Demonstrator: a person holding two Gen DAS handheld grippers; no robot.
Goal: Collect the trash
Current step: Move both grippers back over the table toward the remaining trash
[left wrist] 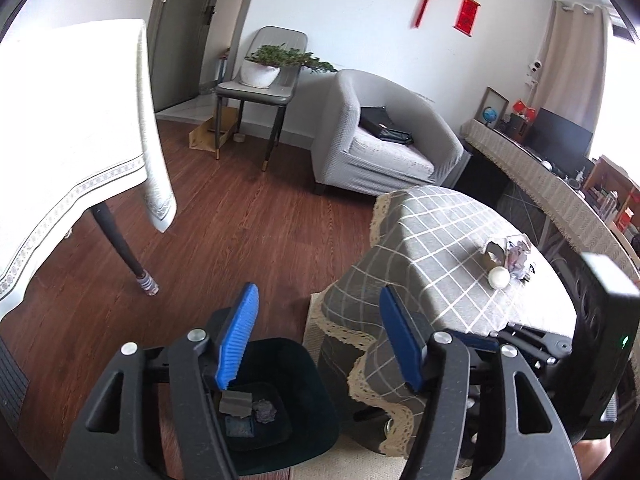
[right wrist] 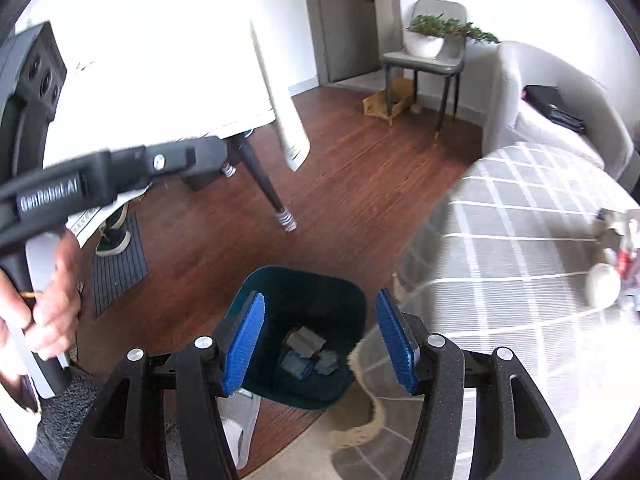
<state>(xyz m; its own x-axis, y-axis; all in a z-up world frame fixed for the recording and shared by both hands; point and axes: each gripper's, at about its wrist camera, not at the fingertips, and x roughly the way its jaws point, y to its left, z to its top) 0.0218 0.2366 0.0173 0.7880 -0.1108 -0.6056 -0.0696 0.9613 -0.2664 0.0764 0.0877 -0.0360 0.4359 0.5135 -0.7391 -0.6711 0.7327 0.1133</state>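
Two grippers — left gripper (left wrist: pixel 318 330) and right gripper (right wrist: pixel 320 338) — hang spread and empty above a dark bin (right wrist: pixel 352 308) holding crumpled trash (right wrist: pixel 306 354).

Tabletop litter (right wrist: pixel 618 256) blurred, edge-cropped

The floor (left wrist: pixel 248 220) is reddish wood plank with a low sheen. A grey checked woven tablecloth (left wrist: pixel 432 248) has a lace edge. The dark bin (right wrist: pixel 304 304) looks matt plastic, holding crumpled paper scraps (right wrist: pixel 308 354). The blue finger pads (left wrist: pixel 240 336) are ribbed rubber.
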